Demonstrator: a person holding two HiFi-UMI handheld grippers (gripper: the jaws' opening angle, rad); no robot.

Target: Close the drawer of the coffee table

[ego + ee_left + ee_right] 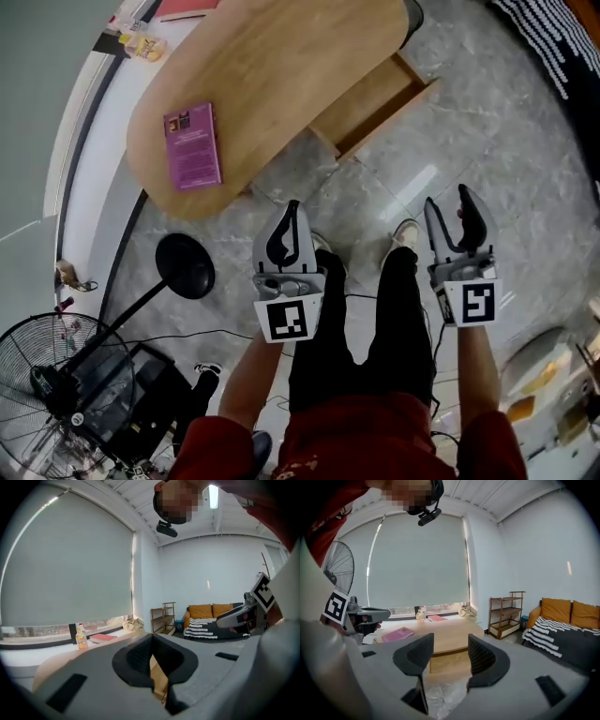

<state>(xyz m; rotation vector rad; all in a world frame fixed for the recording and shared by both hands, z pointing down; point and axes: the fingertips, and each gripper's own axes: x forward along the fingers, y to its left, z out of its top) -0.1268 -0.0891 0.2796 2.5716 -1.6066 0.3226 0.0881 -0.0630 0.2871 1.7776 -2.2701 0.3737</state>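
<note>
Right now the left gripper (292, 208) is closed, its tips together with nothing held, only a sliver of wood showing through the hollow between the pads in the left gripper view. Right gripper (446, 197) is open, jaws clearly apart and empty; its own view frames the drawer (370, 101) in the gap, well ahead of the tips. Both grippers are held out in front of the person's legs (361, 319), marker cubes facing up, side by side, neither touching any furniture. Drawer is pulled out from the side of the oval wooden counter (272, 66) and looks empty inside, sticking out over the grey marble floor (469, 122). On the counter a purple book (193, 146) lies flat near the end by the left gripper. Beyond it, on the white window ledge (94, 169), stand a yellow bottle (142, 45) and a red book (183, 7). Fan (42, 370) and a black round stand base (185, 265) sit on the floor left of the person. Orange sofa (569, 613) with a striped blanket (562, 632) and a wooden shelf (506, 613) are off to the right.
</note>
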